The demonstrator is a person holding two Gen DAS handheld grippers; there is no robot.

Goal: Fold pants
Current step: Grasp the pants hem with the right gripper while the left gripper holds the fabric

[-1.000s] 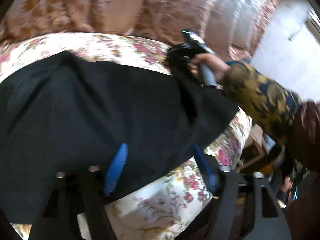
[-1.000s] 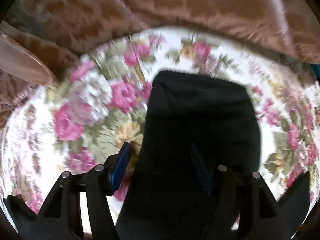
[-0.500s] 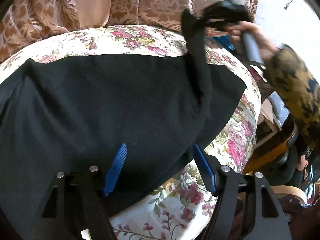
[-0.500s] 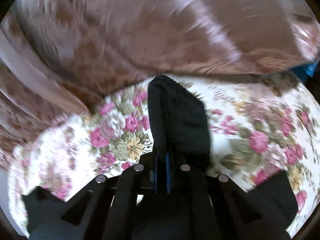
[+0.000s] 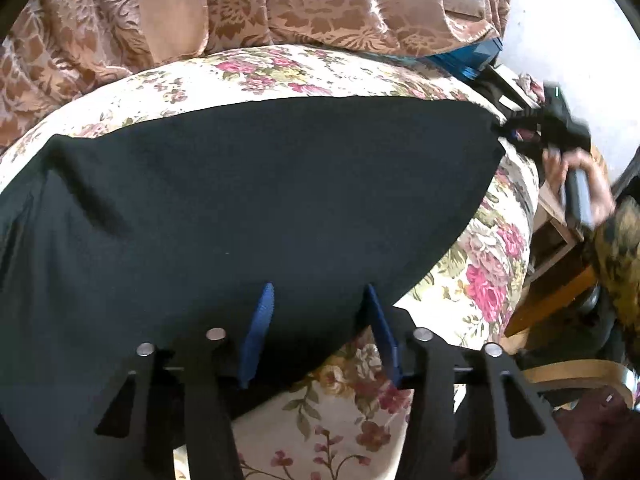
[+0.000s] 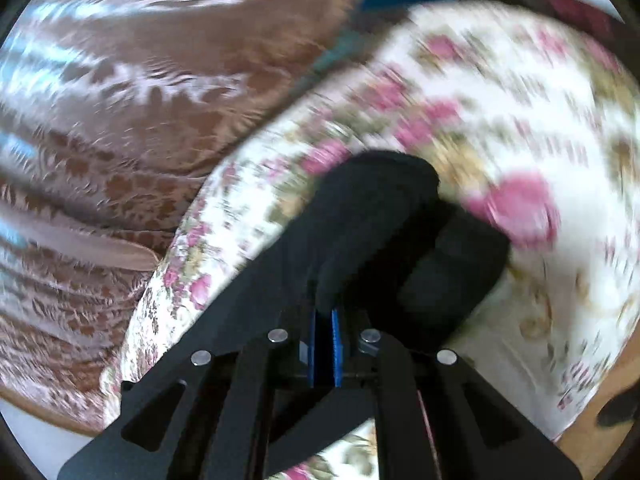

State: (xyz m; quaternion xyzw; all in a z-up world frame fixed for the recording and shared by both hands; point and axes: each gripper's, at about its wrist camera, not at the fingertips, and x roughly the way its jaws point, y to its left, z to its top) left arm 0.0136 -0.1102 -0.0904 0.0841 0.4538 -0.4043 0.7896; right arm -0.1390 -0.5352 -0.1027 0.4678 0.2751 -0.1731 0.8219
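Note:
The black pants (image 5: 256,200) lie spread flat across a floral bed cover (image 5: 488,272). In the left wrist view my left gripper (image 5: 320,320) sits at the pants' near edge. Its jaws are closing, with the edge of the cloth between the blue pads (image 5: 258,332), which stand apart from it. At the bed's far right, my right gripper (image 5: 510,128) pinches the pants' corner, and a hand (image 5: 580,172) holds its handle. In the blurred right wrist view the right gripper (image 6: 325,320) is shut on a bunched fold of the black pants (image 6: 372,220).
Brown patterned drapery (image 5: 320,0) hangs behind the bed. A blue object (image 5: 468,60) lies at the bed's far right corner. Wooden furniture (image 5: 556,280) stands close beside the bed on the right, below a sleeve (image 5: 620,248) in a yellow-and-dark print.
The right gripper shut on the pants' end, lifted it and drew it out to the bed's right edge, flattening the cloth. The left gripper's jaws have narrowed over the near edge.

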